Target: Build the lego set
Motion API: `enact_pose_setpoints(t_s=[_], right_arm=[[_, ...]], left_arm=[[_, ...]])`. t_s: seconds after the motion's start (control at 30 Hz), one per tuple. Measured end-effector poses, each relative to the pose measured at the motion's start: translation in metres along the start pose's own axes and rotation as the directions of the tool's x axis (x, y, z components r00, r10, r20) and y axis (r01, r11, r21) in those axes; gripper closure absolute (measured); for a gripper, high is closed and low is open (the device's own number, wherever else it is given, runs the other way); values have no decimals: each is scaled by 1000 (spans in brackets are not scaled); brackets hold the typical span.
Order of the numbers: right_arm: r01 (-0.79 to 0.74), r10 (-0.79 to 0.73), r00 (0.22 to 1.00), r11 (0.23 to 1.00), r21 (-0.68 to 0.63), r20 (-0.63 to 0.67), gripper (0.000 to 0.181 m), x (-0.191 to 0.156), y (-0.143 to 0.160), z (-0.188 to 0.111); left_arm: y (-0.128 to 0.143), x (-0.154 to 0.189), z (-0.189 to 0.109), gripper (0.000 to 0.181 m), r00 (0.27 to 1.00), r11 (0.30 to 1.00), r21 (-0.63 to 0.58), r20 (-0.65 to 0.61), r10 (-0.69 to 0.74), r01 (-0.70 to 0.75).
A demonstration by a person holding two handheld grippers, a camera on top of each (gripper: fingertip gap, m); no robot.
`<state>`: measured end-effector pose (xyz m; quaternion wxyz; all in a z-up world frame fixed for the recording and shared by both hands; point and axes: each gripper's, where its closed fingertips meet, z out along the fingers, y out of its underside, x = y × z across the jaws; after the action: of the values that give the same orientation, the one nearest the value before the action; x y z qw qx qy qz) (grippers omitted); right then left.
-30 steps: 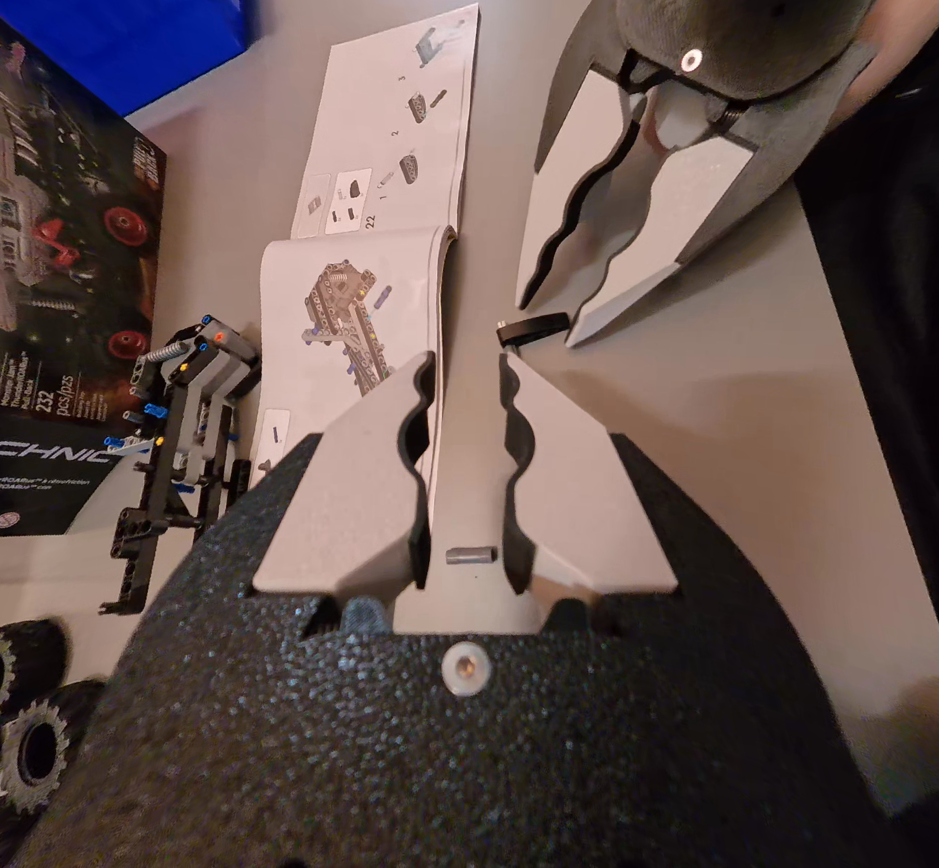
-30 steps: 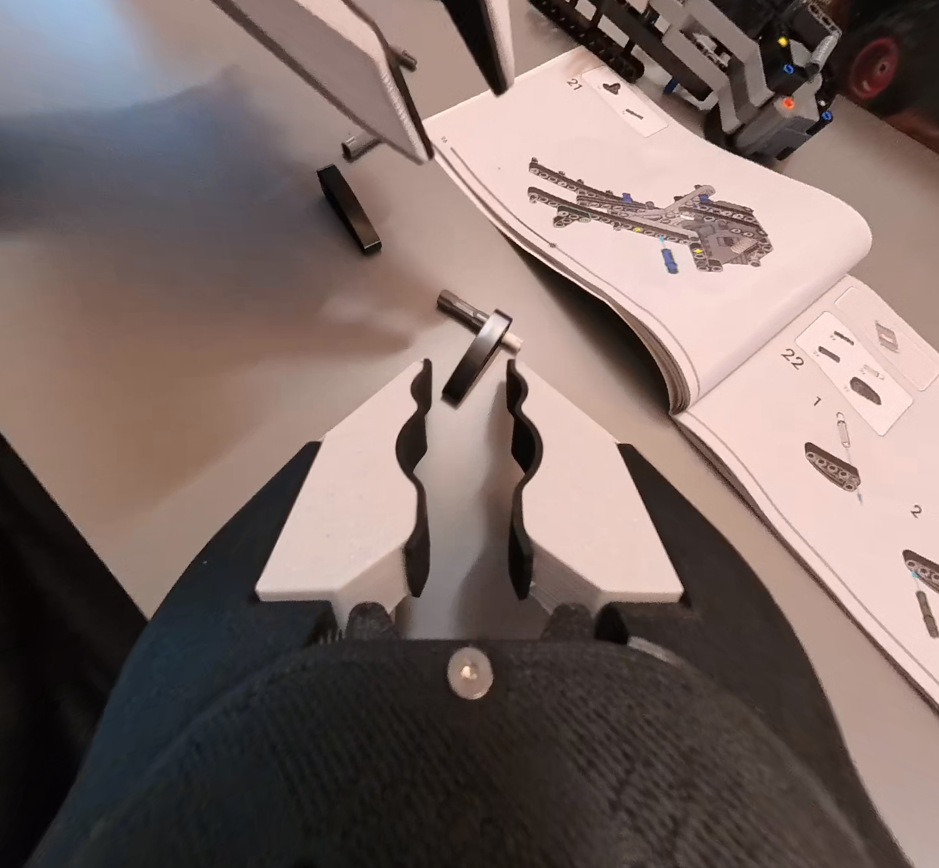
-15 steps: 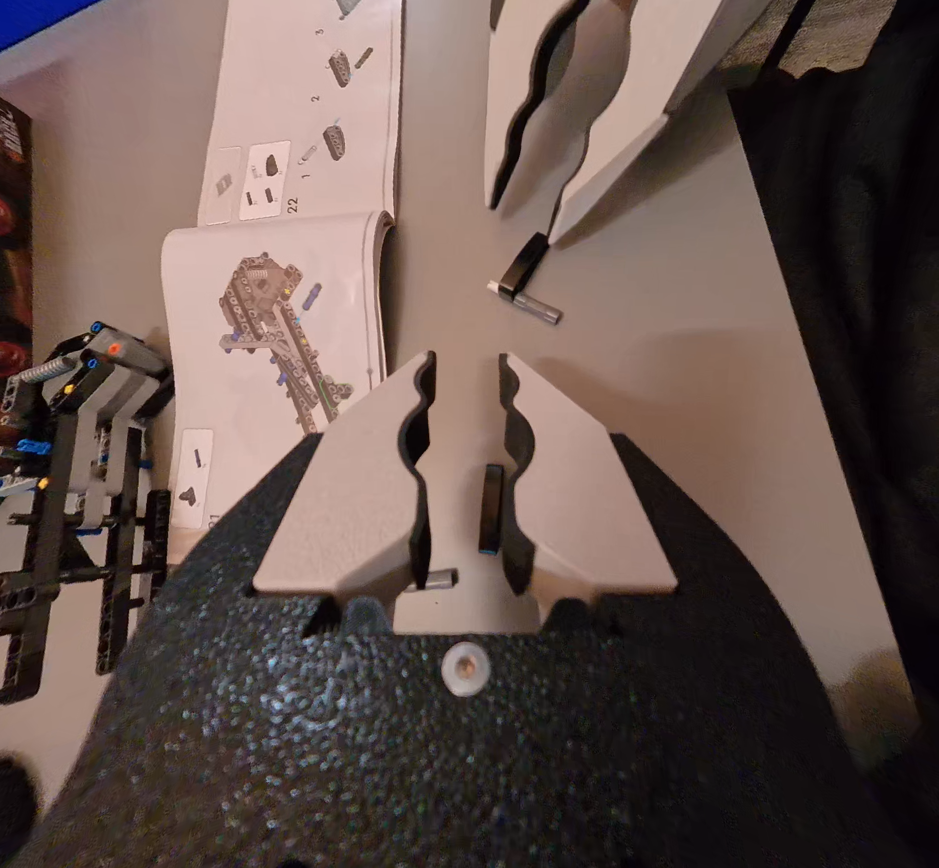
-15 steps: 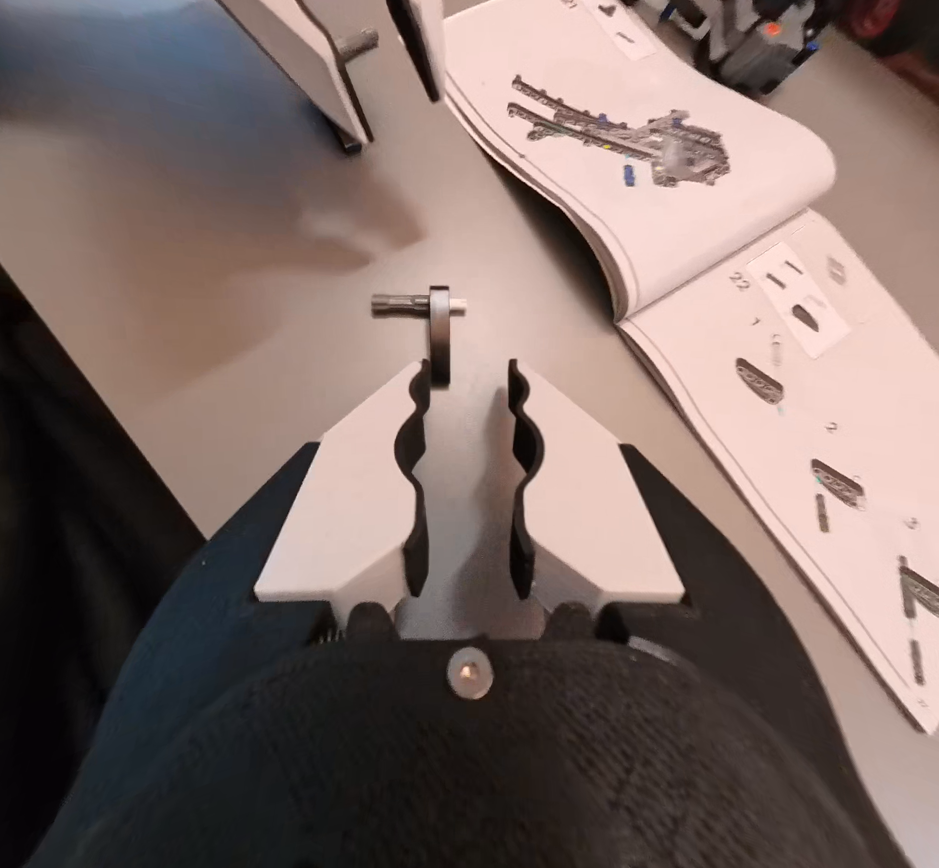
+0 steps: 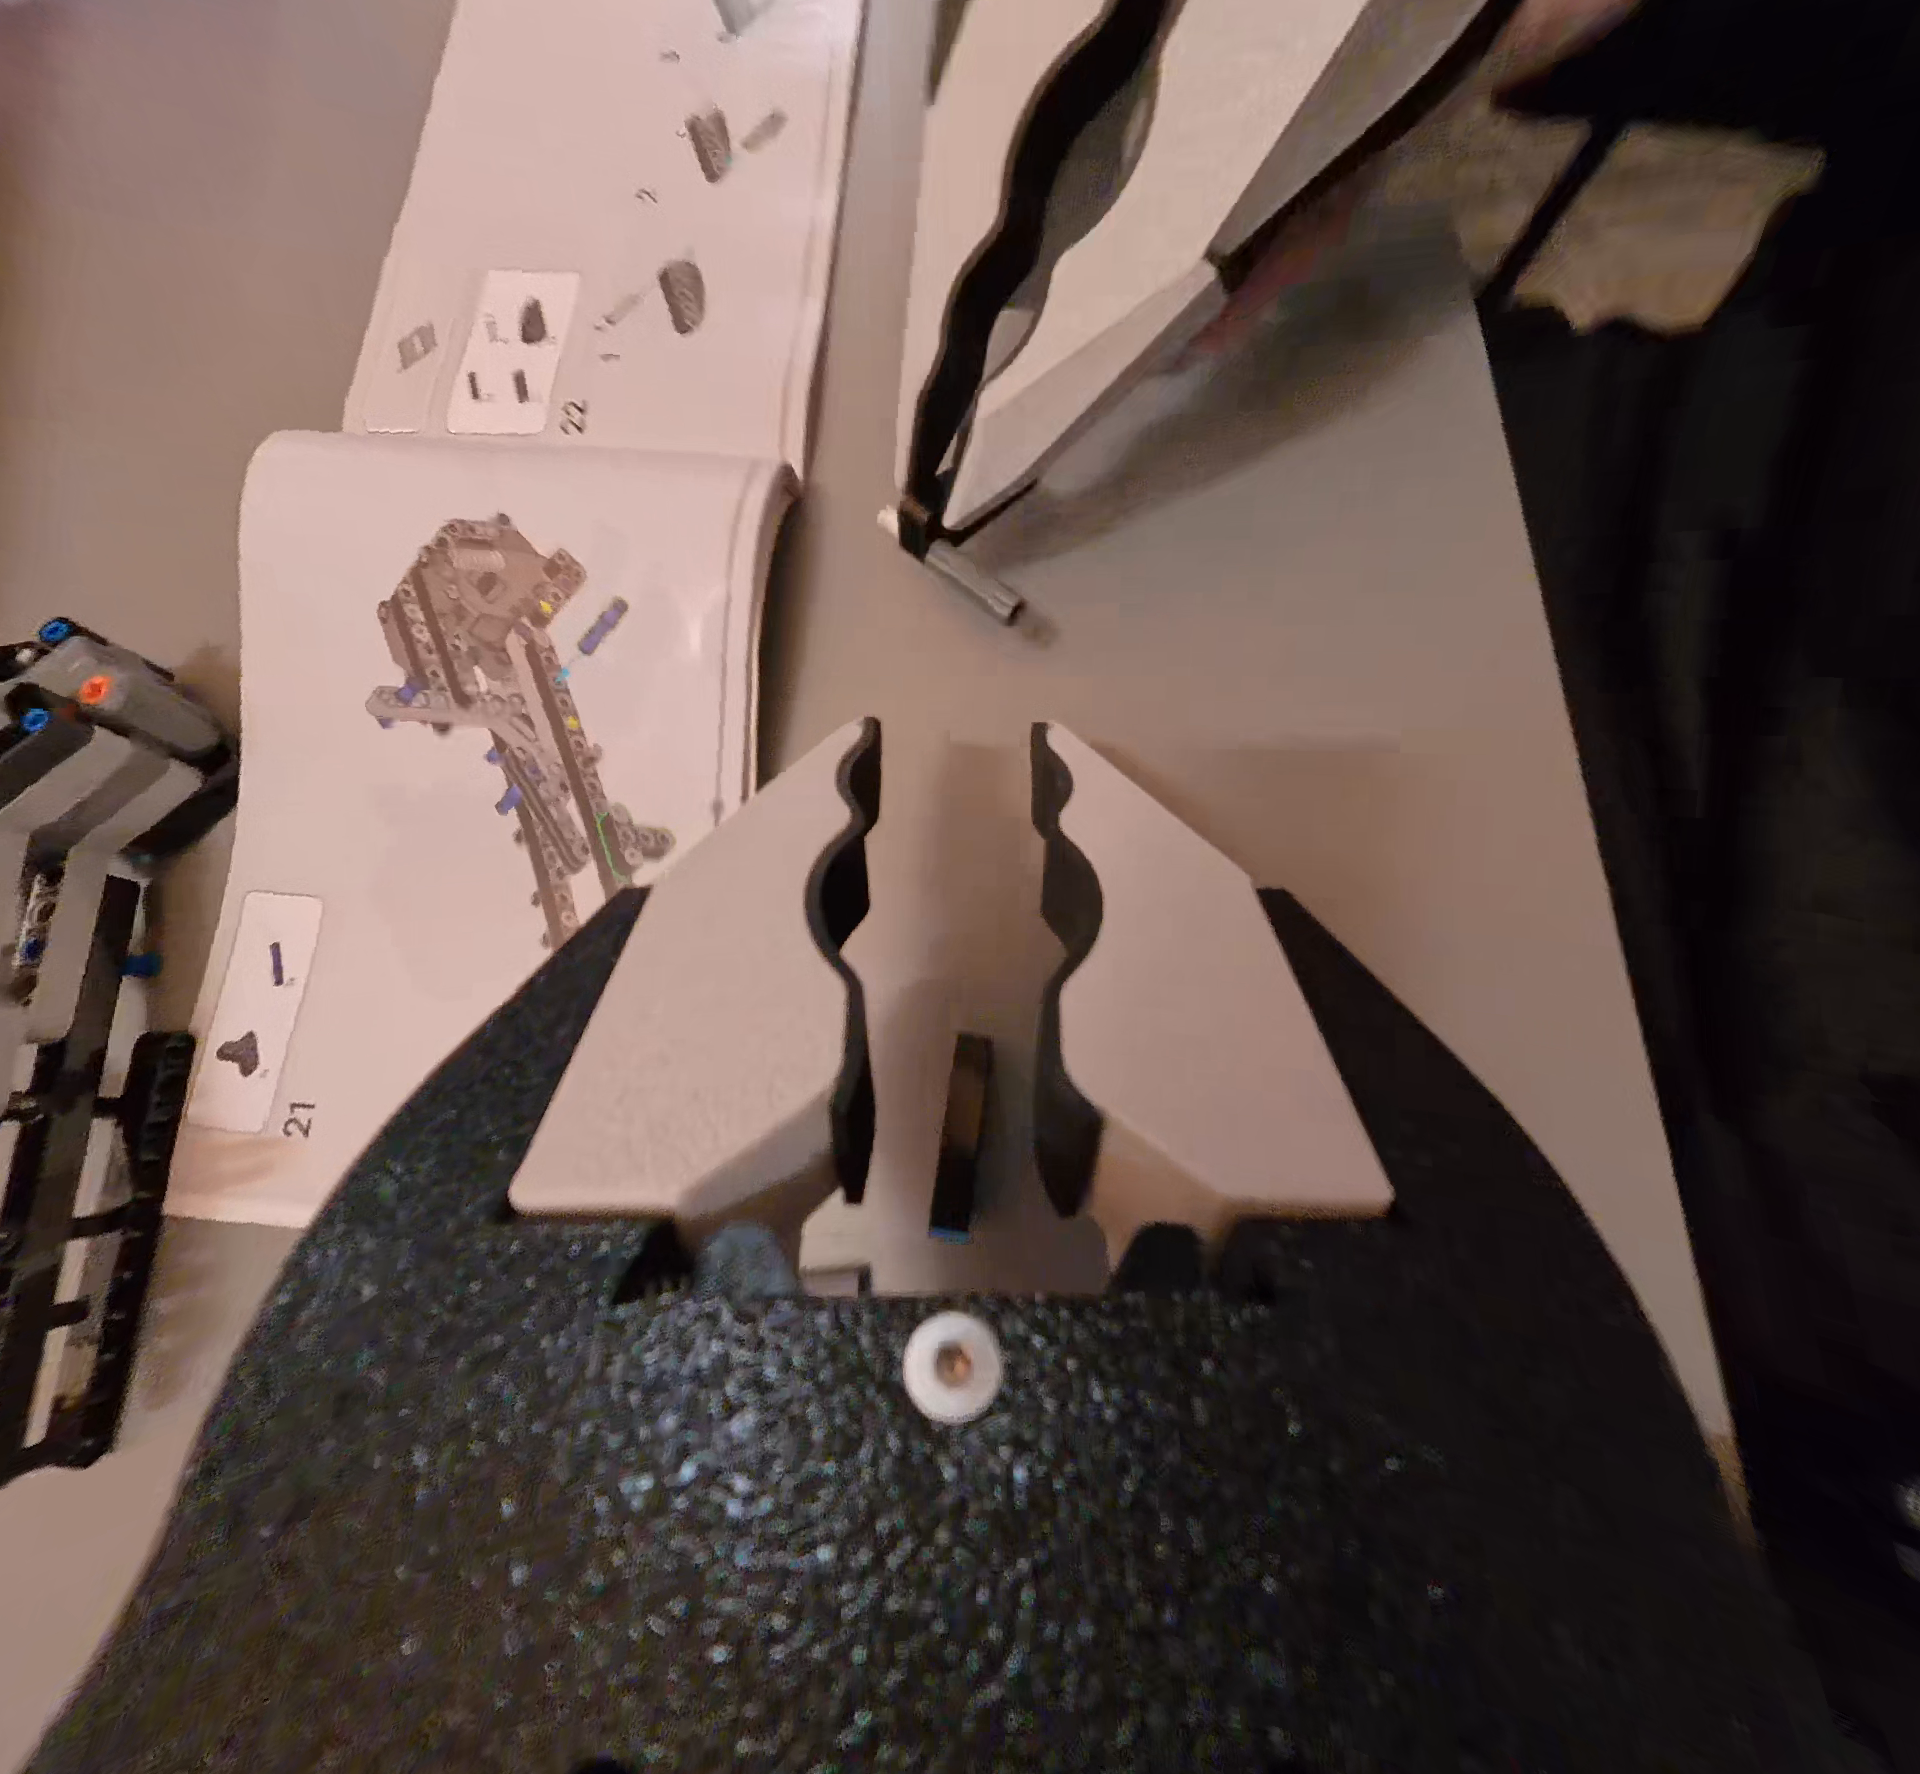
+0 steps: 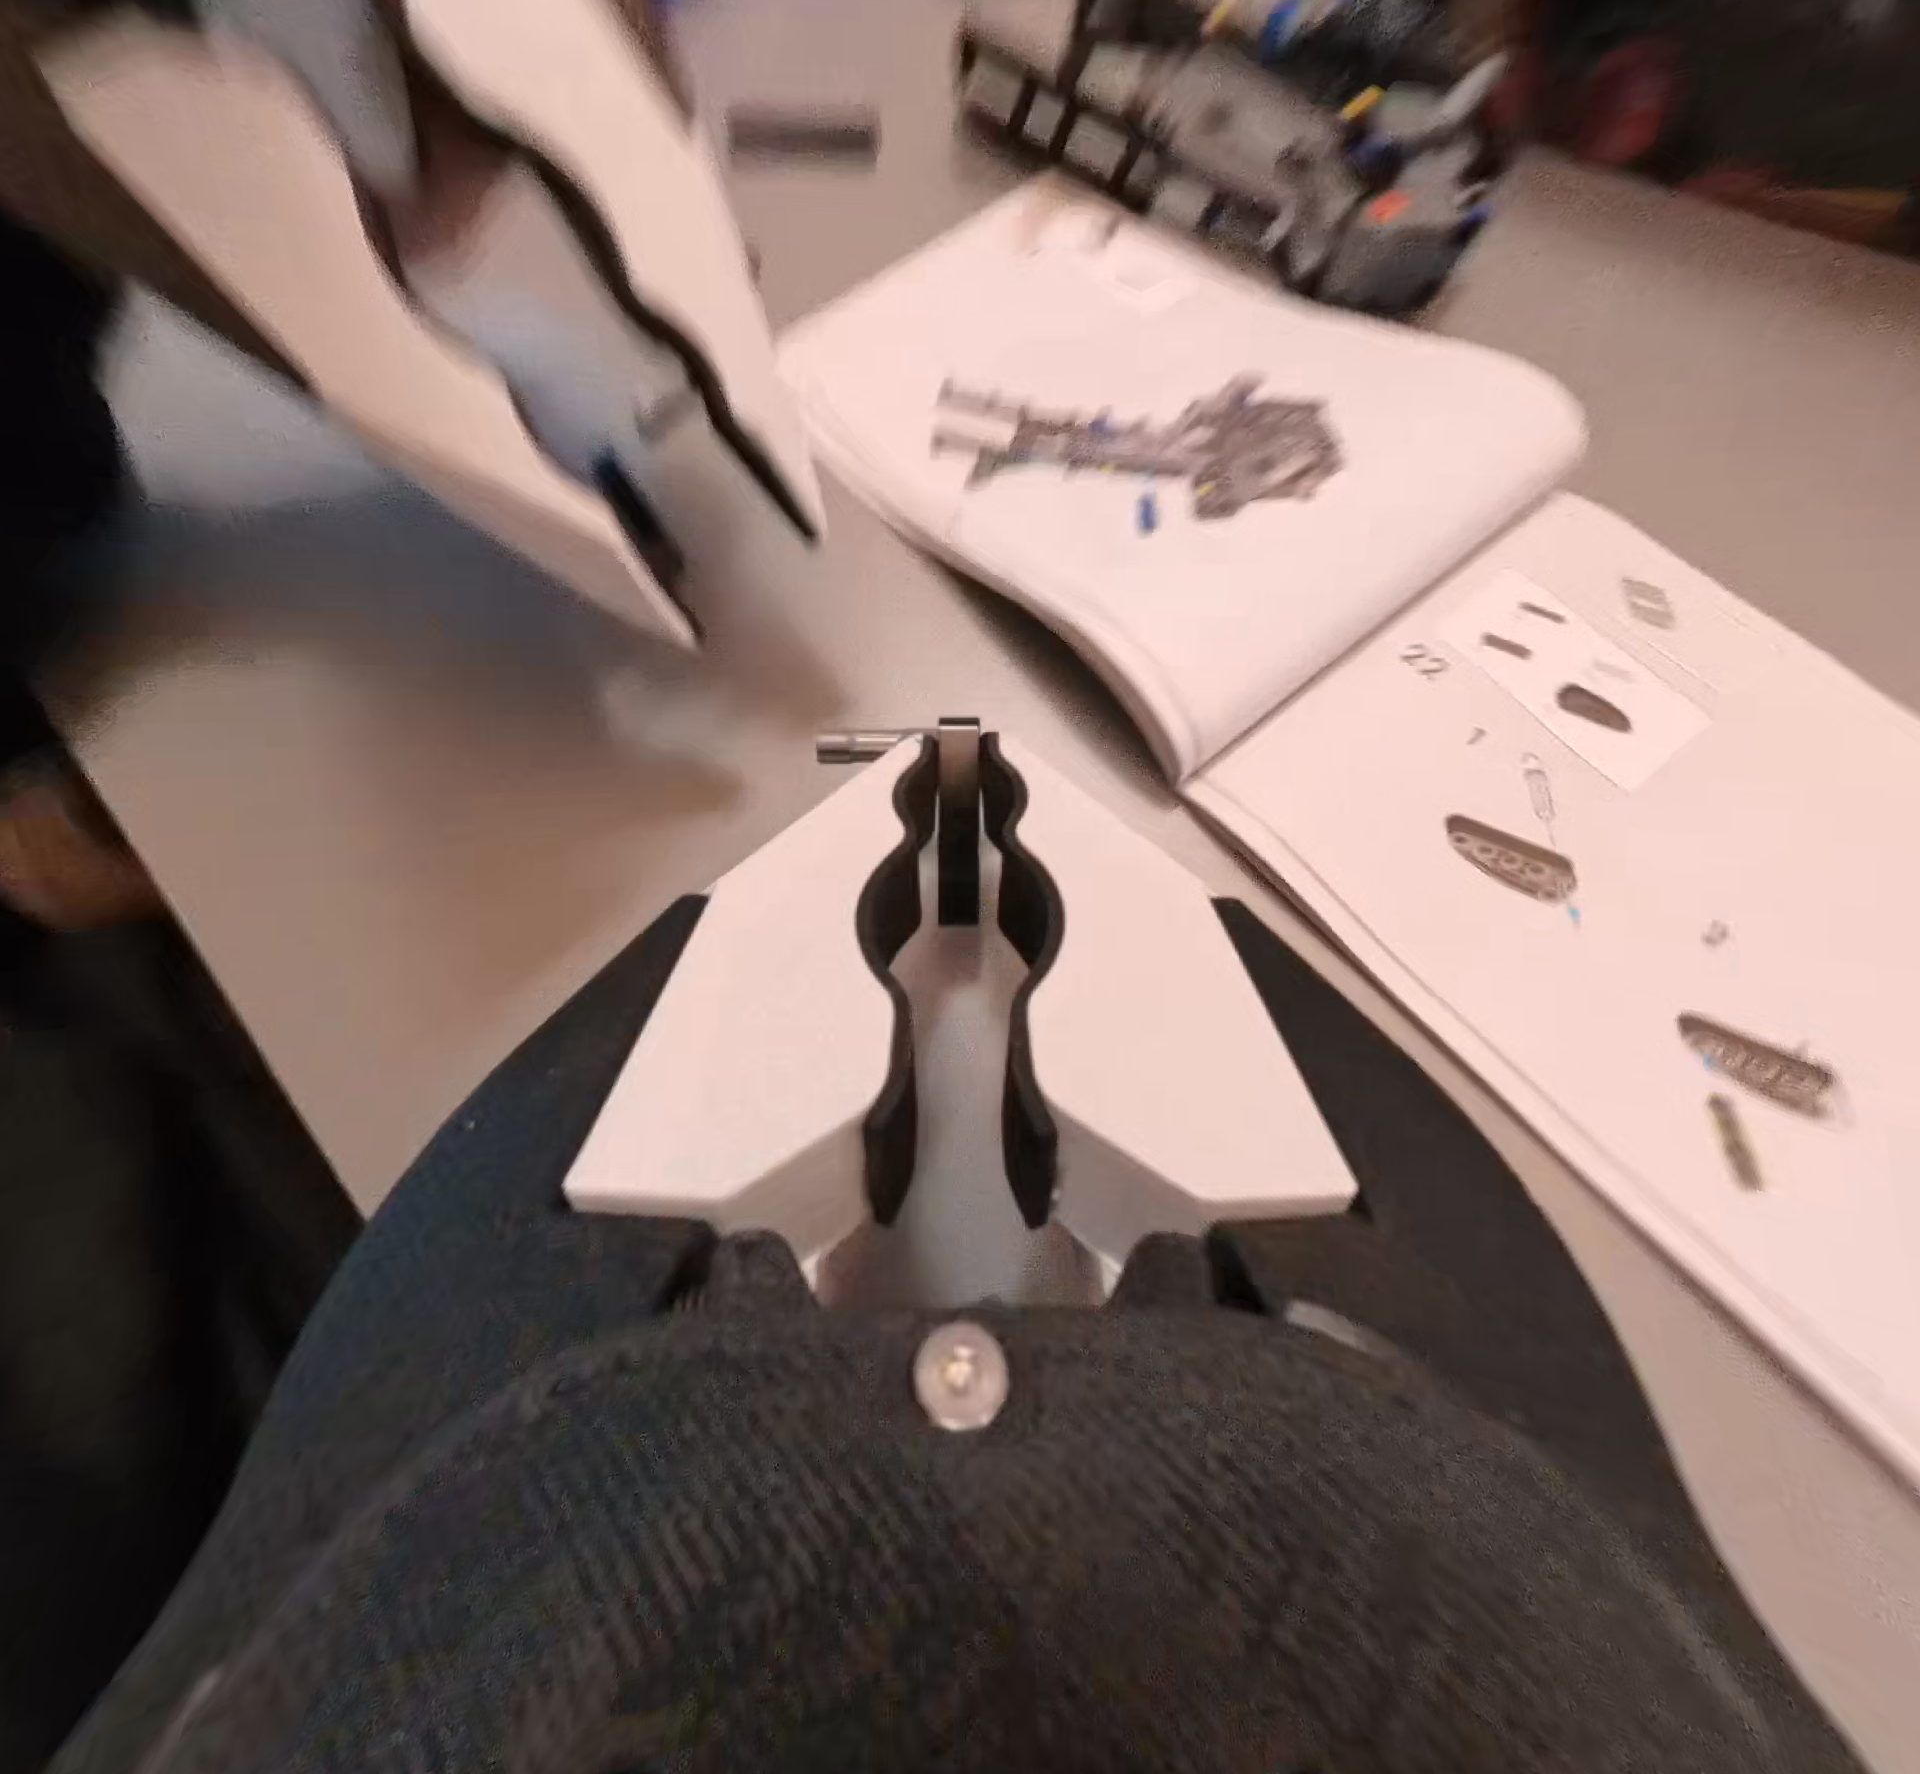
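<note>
The left tool [image 5: 954,758] hangs with jaws apart over a black beam [image 5: 961,1137] on the worktop [image 5: 1299,685]. Opposite, the right tool [image 5: 935,519] pinches a black piece with a grey axle [image 5: 971,581] beside the open booklet [image 5: 499,685].

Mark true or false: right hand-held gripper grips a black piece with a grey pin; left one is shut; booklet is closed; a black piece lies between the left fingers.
1. The right hand-held gripper is shut on the black piece with a grey pin. True.
2. The left hand-held gripper is shut. False: it is open.
3. The booklet is closed. False: it lies open.
4. A second black piece lies between the left fingers. True.
</note>
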<state>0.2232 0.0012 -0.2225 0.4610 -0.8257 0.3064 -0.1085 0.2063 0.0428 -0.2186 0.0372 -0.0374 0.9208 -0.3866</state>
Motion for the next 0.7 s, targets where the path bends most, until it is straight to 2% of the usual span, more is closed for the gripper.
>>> enact_pose_setpoints(t_s=[0.03,0.07,0.13,0.2,0.23,0.33,0.4,0.43,0.53,0.6,0.7], right_arm=[[-134,132,991,981,140,25,175,5,-16,-10],[-280,263,960,913,295,98,176,8,-34,-23],[-535,470,843,683,498,261,176,23,-58,-50],[-629,546,761,489,605,350,176,38,-65,-69],[-645,579,736,442,624,351,176,44,-62,-72],[-625,571,745,417,660,345,176,38,-62,-74],[-650,556,730,385,655,397,176,28,-65,-75],[-658,573,720,381,650,393,176,26,-62,-73],[-608,573,751,407,681,328,177,25,-57,-75],[-602,559,767,457,655,315,176,25,-53,-74],[-608,525,786,556,567,328,176,20,-41,-69]], left_arm=[[-10,-2,2,153,999,999,39,13,-38,37],[-23,-4,4,151,997,993,88,19,-79,78],[-51,-4,11,146,987,970,190,23,-157,150],[-73,-8,15,145,973,948,260,88,-213,184],[-82,-8,15,145,970,941,293,122,-212,169],[-100,-4,15,146,959,935,340,217,-184,103],[-96,-2,22,143,951,954,290,266,-156,76],[-95,-1,26,150,949,960,270,277,-149,72],[-96,-1,29,169,943,962,273,314,-111,23],[-89,-5,32,173,934,974,225,351,-71,-11],[-77,-2,37,175,955,986,170,292,-52,1]])
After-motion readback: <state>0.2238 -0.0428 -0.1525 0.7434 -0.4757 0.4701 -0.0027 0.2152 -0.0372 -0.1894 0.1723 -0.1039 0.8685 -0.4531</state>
